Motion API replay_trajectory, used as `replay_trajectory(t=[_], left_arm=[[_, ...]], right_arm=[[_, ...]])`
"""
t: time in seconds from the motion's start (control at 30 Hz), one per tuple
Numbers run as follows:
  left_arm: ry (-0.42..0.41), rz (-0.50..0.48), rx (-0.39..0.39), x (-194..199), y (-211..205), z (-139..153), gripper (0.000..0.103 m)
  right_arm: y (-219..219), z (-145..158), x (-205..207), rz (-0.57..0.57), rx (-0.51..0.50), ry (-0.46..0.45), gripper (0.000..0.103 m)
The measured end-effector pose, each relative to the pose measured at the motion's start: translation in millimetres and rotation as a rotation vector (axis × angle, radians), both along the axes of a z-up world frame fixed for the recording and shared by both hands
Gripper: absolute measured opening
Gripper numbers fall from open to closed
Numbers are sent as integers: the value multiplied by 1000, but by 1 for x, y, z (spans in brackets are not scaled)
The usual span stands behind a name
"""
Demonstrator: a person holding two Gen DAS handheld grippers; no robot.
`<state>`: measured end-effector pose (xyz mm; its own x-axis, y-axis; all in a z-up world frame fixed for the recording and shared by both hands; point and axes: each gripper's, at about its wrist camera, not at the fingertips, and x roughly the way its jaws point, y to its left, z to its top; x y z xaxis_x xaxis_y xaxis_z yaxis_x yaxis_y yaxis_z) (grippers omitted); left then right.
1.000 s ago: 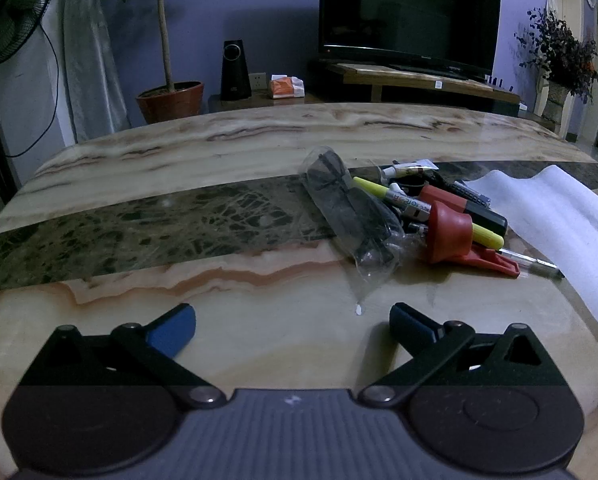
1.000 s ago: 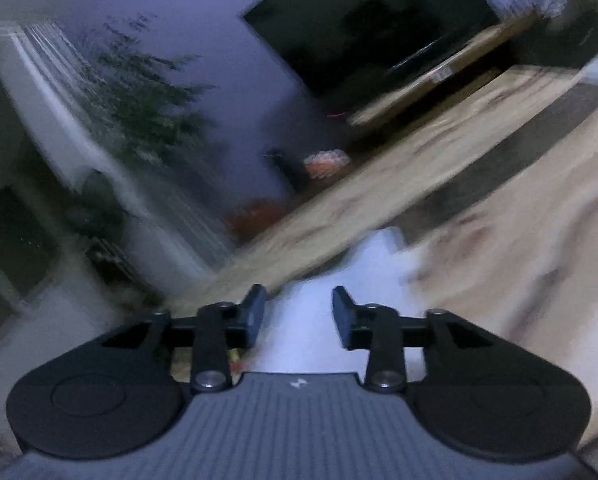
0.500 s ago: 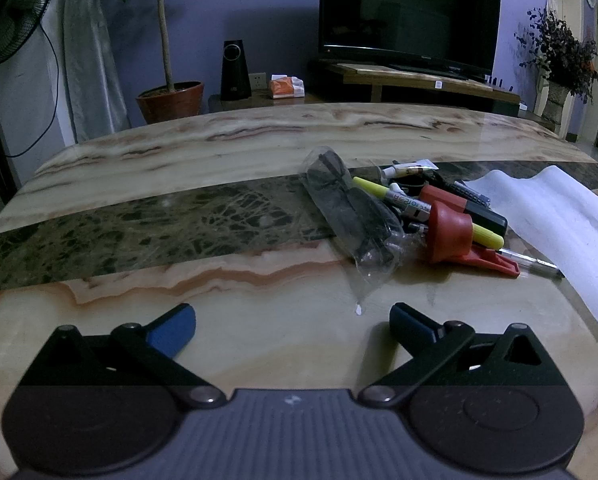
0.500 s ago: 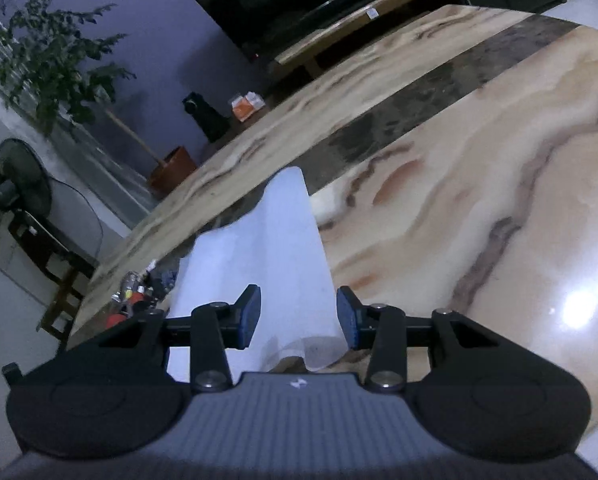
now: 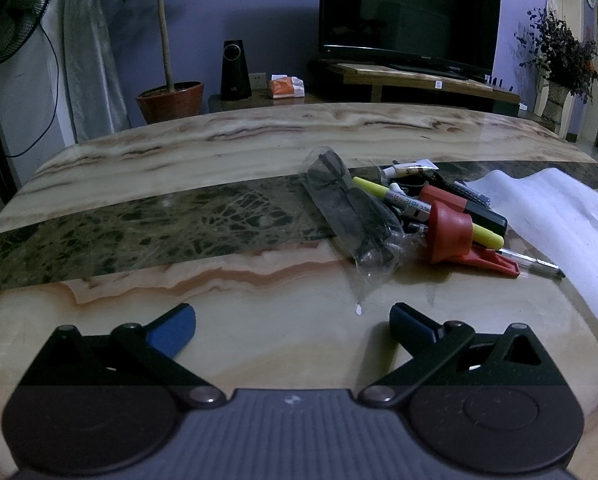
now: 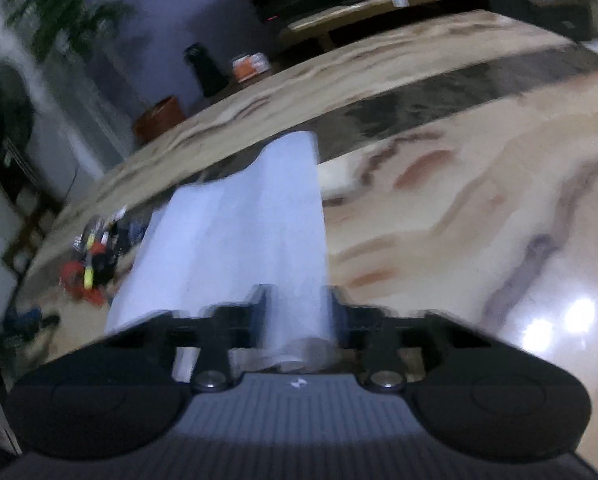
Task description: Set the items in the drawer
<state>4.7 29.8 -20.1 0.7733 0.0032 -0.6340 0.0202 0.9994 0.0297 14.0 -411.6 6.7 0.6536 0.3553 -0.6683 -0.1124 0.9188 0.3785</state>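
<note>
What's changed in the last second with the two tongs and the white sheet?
The right tongs swung down to the near end of the white sheet and closed on it. The left tongs stayed open and still; the pile of pens is unmoved.

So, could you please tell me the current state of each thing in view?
Left tongs: open, empty, above the table.
Right tongs: jaws look apart, white foam sheet between them.
Pile of pens and tools: untouched on the table.
TV: off.
</note>
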Motion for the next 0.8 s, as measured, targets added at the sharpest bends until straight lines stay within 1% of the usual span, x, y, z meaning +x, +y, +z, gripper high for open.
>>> replay_trajectory(t=[0.07, 0.13, 0.2, 0.27, 0.37, 0.5, 0.57, 0.6, 0.67, 0.73, 0.8], left_arm=[[0, 0, 0, 0, 0, 0, 103], [0, 0, 0, 0, 0, 0, 103], [0, 0, 0, 0, 0, 0, 103], [0, 0, 0, 0, 0, 0, 103], [0, 0, 0, 0, 0, 0, 103], [0, 0, 0, 0, 0, 0, 103], [0, 0, 0, 0, 0, 0, 103], [0, 0, 0, 0, 0, 0, 103], [0, 0, 0, 0, 0, 0, 103], [0, 0, 0, 0, 0, 0, 103], [0, 0, 0, 0, 0, 0, 103]], right_arm=[[9, 1, -2, 29, -39, -19, 1], [14, 5, -4, 41, -46, -46, 1], [17, 17, -9, 50, -47, -111, 1], [17, 32, -16, 72, 4, -197, 1], [21, 51, -23, 112, 110, -267, 1], [48, 74, -31, 211, 160, -359, 1], [60, 89, -35, 255, 210, -422, 1], [65, 97, -37, 277, 236, -455, 1], [70, 116, -44, 313, 293, -554, 1], [66, 132, -52, 322, 351, -646, 1], [55, 139, -56, 303, 415, -704, 1]])
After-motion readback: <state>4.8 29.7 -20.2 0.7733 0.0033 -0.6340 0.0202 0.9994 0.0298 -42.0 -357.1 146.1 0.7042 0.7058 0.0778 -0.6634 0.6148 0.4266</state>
